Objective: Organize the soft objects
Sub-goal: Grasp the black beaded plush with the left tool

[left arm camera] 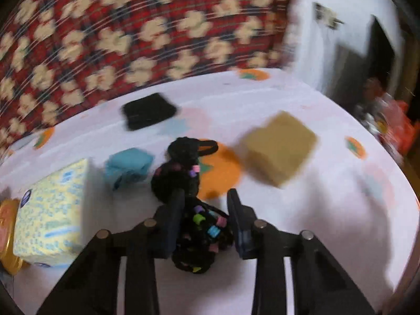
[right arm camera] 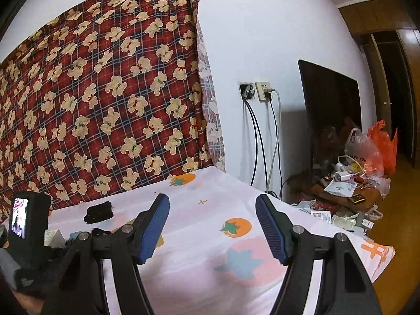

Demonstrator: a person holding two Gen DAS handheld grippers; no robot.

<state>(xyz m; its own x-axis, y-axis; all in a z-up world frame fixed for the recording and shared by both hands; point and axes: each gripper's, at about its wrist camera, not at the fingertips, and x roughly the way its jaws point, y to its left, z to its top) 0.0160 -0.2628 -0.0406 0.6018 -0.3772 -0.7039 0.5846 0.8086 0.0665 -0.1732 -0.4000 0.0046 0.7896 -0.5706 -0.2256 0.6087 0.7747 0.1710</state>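
Note:
In the blurred left wrist view, my left gripper [left arm camera: 206,197] has a black scrunchie with coloured beads [left arm camera: 203,233] between its fingers, held over the white printed sheet [left arm camera: 302,223]. Two more black scrunchies [left arm camera: 181,165] lie just ahead. Further off lie a tan sponge block [left arm camera: 281,147], a folded blue cloth [left arm camera: 128,165] and a black cloth pad [left arm camera: 149,111]. My right gripper [right arm camera: 212,210] is open and empty above the sheet [right arm camera: 199,262]. The black pad [right arm camera: 99,215] lies to its far left.
A yellow-and-white tissue pack [left arm camera: 52,215] and a gold lid [left arm camera: 8,233] sit at the left. A red bear-print blanket [right arm camera: 99,99] hangs behind the bed. Right of the bed stand a cluttered low table [right arm camera: 346,191], plastic bags [right arm camera: 372,149] and a dark TV [right arm camera: 330,110].

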